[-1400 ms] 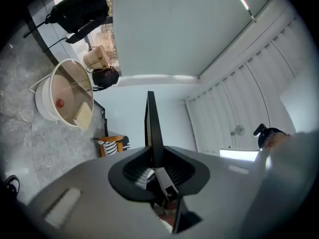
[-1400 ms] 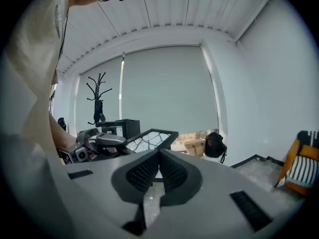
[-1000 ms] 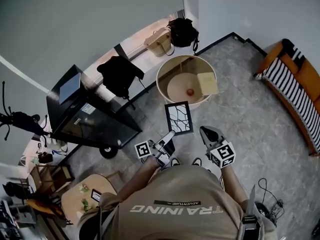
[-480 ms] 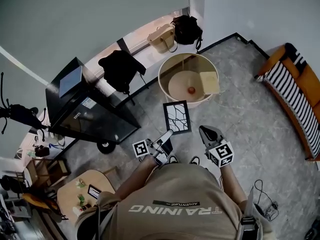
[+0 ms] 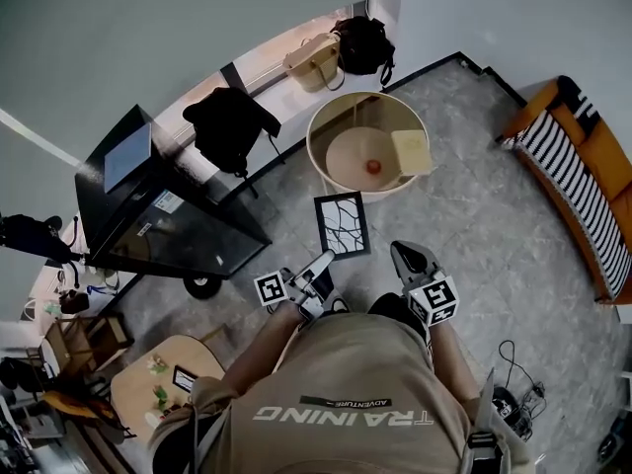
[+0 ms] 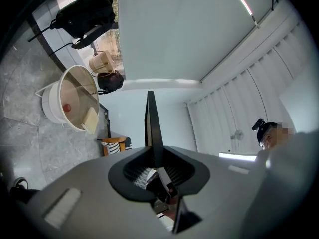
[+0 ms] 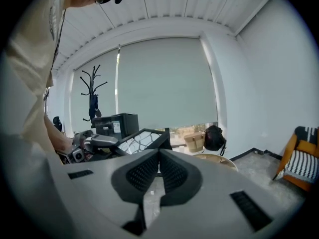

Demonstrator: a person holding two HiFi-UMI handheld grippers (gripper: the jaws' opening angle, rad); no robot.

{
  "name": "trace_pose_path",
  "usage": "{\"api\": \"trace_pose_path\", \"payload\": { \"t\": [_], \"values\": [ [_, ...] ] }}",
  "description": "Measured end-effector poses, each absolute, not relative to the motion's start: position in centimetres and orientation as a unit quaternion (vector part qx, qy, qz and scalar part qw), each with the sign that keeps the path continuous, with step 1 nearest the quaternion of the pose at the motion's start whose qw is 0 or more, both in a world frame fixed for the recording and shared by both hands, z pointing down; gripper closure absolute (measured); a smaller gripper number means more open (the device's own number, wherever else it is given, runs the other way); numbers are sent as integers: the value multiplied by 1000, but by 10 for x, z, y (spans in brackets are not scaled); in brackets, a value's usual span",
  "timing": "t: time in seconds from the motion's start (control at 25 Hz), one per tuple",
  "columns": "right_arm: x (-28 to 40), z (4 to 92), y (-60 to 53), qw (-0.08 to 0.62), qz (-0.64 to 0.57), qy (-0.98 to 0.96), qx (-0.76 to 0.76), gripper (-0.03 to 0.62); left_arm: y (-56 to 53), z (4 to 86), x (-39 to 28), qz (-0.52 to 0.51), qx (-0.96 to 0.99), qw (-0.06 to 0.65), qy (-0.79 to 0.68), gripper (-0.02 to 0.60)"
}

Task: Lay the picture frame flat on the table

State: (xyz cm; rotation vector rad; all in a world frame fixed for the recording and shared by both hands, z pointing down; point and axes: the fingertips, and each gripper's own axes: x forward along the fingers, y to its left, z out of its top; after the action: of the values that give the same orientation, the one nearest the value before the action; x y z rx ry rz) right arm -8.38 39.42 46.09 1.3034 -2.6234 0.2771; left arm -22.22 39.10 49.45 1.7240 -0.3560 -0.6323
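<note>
Head view shows the person standing on a grey floor [image 5: 474, 225] with a claw in each hand; the left claw [image 5: 324, 263] is clenched on the near edge of the frame [image 5: 343, 225]; the frame is up in the air over the floor, and its white picture with black lines faces the camera; it sits between the person and the round tabletop [image 5: 346, 161], near the rim but apart from it; a red ball [image 5: 373, 166] and a pale block [image 5: 410, 151] lie on the tabletop, apart from each other.

Left gripper view has the frame [image 6: 151, 118] edge-on, a thin dark strip rising from between the two jaws, which press it from either side; the tabletop [image 6: 75, 91] is off to the left.

The right claw [image 5: 403, 255] hovers just right of the frame without touching it; in the right gripper view its jaws are clenched together on nothing, and the frame [image 7: 142, 139] shows beyond them to the left.

A black cabinet [image 5: 168, 215] stands at the left; a striped sofa [image 5: 583, 176] is at the right edge; two bags [image 5: 316, 57] sit by the wall past the tabletop.
</note>
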Motion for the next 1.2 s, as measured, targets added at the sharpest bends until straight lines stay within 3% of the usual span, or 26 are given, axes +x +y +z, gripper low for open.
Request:
{"api": "trace_pose_path", "payload": {
  "t": [0.48, 1.2],
  "values": [
    [-62, 476, 364, 103, 119, -877, 455, 586, 349, 501, -199, -264, 736, 607, -144, 505],
    [34, 472, 238, 63, 103, -893, 433, 586, 237, 475, -109, -278, 748, 582, -156, 505]
  ]
}}
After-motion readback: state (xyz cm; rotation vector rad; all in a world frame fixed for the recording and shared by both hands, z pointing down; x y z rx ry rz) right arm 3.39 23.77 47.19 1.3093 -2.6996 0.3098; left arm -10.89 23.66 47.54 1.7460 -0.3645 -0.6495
